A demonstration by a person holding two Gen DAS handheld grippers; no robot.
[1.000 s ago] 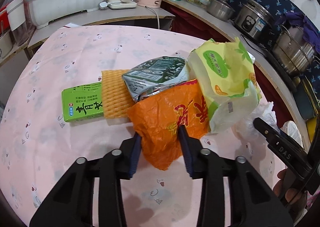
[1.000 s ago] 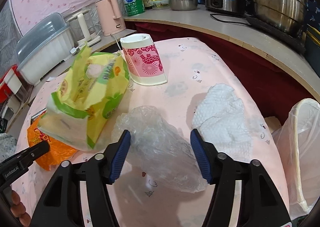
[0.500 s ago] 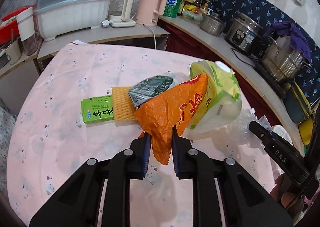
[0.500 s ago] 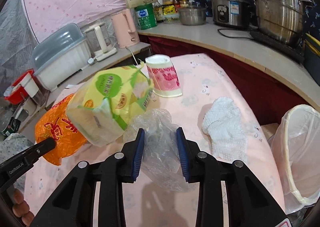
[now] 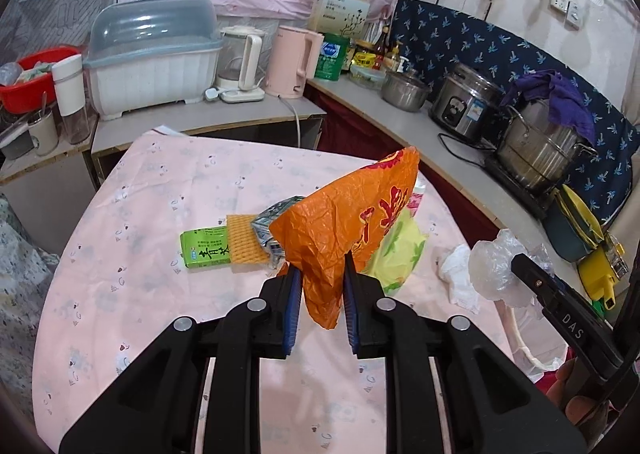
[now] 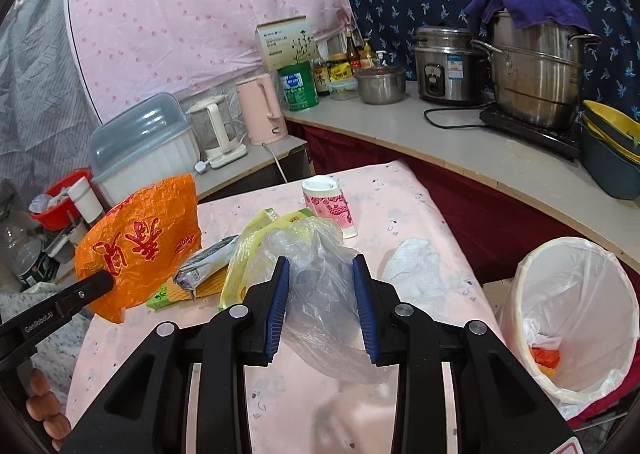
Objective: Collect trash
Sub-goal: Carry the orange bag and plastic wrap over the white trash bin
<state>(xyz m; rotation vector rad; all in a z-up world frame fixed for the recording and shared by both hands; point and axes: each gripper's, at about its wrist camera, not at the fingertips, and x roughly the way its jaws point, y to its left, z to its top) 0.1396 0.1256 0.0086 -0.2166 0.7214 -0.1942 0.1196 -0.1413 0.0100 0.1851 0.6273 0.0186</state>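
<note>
My left gripper (image 5: 319,274) is shut on an orange plastic bag (image 5: 352,210) and holds it above the pink table (image 5: 140,214); the bag also shows in the right wrist view (image 6: 136,246). My right gripper (image 6: 322,274) is shut on a clear plastic bag (image 6: 320,294), lifted off the table; it also shows in the left wrist view (image 5: 494,268). On the table lie a green carton (image 5: 204,250), an orange foam net (image 5: 242,244), a grey-green foil packet (image 5: 272,220), a yellow-green bag (image 5: 400,250) and a crumpled white tissue (image 6: 416,270).
A bin lined with a white bag (image 6: 576,314) stands right of the table, with orange scraps inside. A pink patterned cup (image 6: 332,206) lies on the table's far side. Counters behind hold kettles (image 5: 296,62), a dish rack (image 5: 152,58) and steel pots (image 6: 536,66).
Both grippers closed on their bags and lifted them off the table: the left raised the orange bag, the right raised the clear bag. Both cameras rose and pulled back.
</note>
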